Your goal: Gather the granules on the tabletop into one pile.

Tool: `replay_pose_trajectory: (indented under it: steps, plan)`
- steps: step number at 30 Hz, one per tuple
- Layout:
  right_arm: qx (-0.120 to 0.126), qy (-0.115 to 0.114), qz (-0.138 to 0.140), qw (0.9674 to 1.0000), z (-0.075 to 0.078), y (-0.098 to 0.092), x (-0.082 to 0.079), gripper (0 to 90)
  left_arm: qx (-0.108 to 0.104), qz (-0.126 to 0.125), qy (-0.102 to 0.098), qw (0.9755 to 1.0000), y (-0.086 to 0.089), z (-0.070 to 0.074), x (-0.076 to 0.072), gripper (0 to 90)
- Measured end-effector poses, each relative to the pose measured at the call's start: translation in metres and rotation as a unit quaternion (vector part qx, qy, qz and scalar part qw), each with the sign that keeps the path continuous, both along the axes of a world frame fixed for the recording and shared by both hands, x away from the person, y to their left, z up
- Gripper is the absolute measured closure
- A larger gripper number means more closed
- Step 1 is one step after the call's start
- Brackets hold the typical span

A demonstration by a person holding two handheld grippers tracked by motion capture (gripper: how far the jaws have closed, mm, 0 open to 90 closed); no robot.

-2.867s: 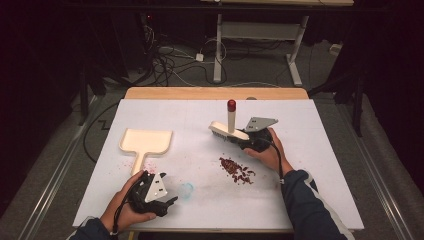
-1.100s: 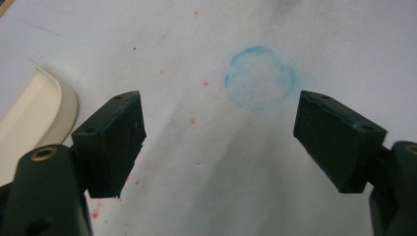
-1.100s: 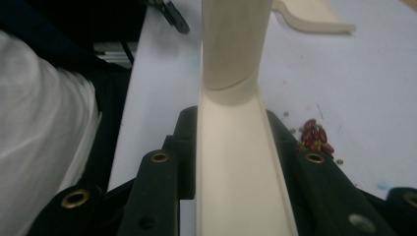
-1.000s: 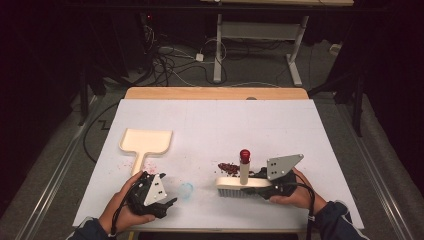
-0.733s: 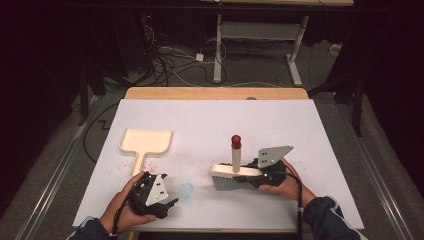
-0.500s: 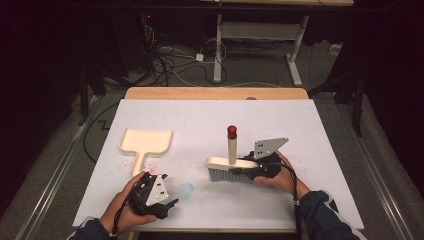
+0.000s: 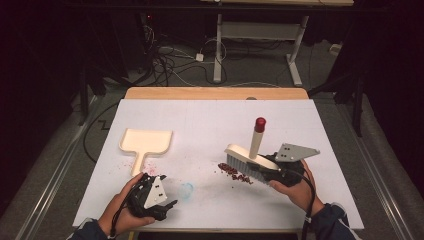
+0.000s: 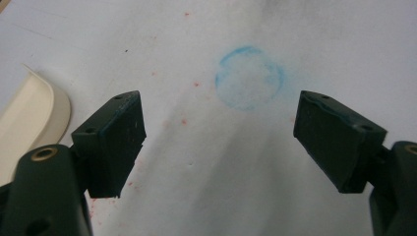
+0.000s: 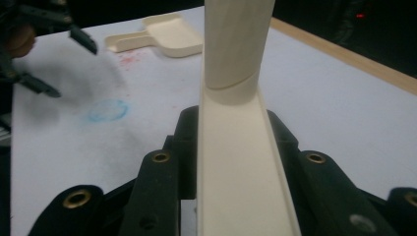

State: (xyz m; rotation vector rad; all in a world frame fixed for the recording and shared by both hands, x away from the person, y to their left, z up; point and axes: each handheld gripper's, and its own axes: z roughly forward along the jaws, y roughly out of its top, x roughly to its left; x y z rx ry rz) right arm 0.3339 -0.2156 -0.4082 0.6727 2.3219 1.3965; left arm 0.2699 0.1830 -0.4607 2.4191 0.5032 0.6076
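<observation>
My right gripper [image 7: 270,171] is shut on the cream head of a hand brush [image 7: 248,158] whose upright handle ends in a red tip. The brush hangs tilted just above and behind a small heap of dark red crumbs [image 7: 235,173] on the white table. In the right gripper view the brush head [image 9: 241,187] runs between the jaws, which are closed against its sides. A cream dustpan [image 7: 146,143] lies flat at the left. My left gripper [image 7: 166,206] rests near the front edge, open and holding nothing [image 8: 241,132], with its jaws wide apart over a blue ring mark [image 8: 250,84].
The white table sheet [image 7: 210,120] has a wooden strip along its far edge. Faint red specks lie beside the dustpan's handle. The dustpan's rim [image 8: 34,113] sits close to my left gripper. Cables and a desk frame stand on the dark floor beyond.
The right gripper carried the brush from near the front edge away from me over the crumbs, then raised and tilted it. The left gripper stayed put.
</observation>
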Motion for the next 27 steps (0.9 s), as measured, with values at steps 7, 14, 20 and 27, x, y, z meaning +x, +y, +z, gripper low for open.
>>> replay_pose_trajectory:
  steps: [7,14,20,27]
  plan:
    - [-0.009,-0.02,-0.161,0.9868,-0.017,-0.011,-0.02,67.4,-0.001,-0.007,-0.001,1.0,-0.003,0.001,-0.001,18.6]
    - [-0.041,0.0,-0.245,0.9688,-0.037,-0.004,-0.018,67.5,-0.001,-0.011,0.001,0.9999,-0.005,0.001,0.001,18.7]
    - [-0.068,-0.002,-0.245,0.9671,-0.041,0.033,-0.026,67.3,0.001,-0.012,0.001,0.9999,-0.006,0.001,0.001,18.9]
    - [-0.067,-0.002,-0.269,0.9608,-0.042,0.062,-0.023,67.2,-0.002,-0.012,0.0,0.9999,-0.006,0.002,-0.001,18.9]
